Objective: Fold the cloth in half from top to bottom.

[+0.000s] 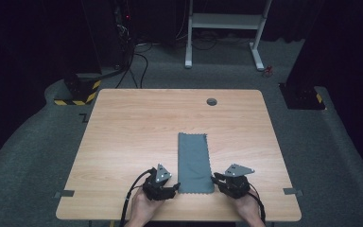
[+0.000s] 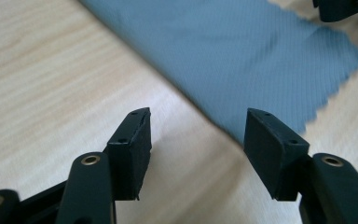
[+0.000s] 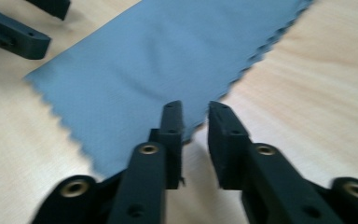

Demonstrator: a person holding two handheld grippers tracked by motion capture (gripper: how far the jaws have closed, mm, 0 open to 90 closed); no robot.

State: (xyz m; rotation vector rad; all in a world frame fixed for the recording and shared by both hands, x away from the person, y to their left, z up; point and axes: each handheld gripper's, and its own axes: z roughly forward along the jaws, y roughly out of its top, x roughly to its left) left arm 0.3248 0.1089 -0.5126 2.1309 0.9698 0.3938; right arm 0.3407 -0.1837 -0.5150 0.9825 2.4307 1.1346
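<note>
Dark curtains and grey carpet are ringing the wooden table [image 1: 123, 142] where we are working. Our folded grey cloth [image 1: 194, 162] is lying flat near the table's front edge, between our hands. We are holding the left gripper [image 1: 174, 185] just beside its near left corner, jaws standing wide with bare wood between them. Our right gripper [image 1: 214, 178] is sitting at the near right corner, jaws narrowly apart, pinching nothing.

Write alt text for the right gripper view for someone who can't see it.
The right gripper points its two black jaws, a narrow gap apart with nothing between them, at the zigzag-cut edge of a grey-blue cloth lying flat on a light wooden table. The left gripper shows at the top left, beyond the cloth.
</note>
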